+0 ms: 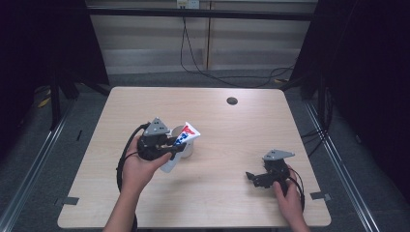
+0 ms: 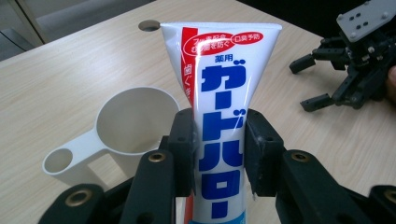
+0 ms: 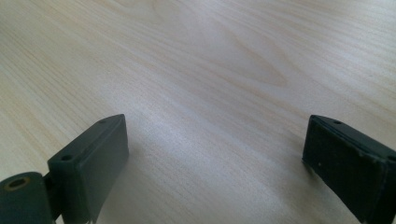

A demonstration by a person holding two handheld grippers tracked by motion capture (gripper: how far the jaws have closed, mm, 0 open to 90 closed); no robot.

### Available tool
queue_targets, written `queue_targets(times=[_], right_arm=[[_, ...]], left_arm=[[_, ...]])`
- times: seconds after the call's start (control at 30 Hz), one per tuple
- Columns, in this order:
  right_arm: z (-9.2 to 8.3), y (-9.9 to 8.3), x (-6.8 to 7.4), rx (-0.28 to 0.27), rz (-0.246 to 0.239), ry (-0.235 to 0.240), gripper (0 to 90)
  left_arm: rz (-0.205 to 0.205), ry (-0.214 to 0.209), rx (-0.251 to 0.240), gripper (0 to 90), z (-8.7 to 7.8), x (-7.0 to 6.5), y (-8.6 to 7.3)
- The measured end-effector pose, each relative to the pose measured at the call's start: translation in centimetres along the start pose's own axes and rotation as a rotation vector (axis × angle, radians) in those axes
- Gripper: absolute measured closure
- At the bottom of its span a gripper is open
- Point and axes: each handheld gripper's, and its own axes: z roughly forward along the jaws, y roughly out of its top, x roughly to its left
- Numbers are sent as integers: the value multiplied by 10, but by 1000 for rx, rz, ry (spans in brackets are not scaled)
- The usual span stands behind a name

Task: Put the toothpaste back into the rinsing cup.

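Left gripper [image 2: 218, 140]: jaws clamped on the toothpaste tube [image 2: 220, 93], one pad on each side of its middle; seen from above [image 1: 167, 147] at the table's left-centre.
Toothpaste tube: white with blue and red print, flat crimped end pointing away from the hand; the high view [image 1: 183, 137] shows it tilted over the cup.
Cup [image 2: 128, 126]: white, with a ring handle, standing on the table just behind the tube; largely hidden in the high view [image 1: 188, 150].
Right gripper [image 3: 215, 154]: jaws wide apart over bare wood, holding nothing; low near the front right edge [image 1: 256, 178], well apart from the left.
Table [image 1: 232, 140]: light wood, cable hole [image 1: 232, 100] near the far edge; far half and centre open.
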Motion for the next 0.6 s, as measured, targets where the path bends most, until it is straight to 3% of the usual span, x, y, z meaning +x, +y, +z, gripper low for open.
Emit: queue_targets(times=[0.6], right_arm=[[0, 0, 0, 0, 0, 0, 62]], left_arm=[[-27, 12, -59, 680, 3, 1, 16]])
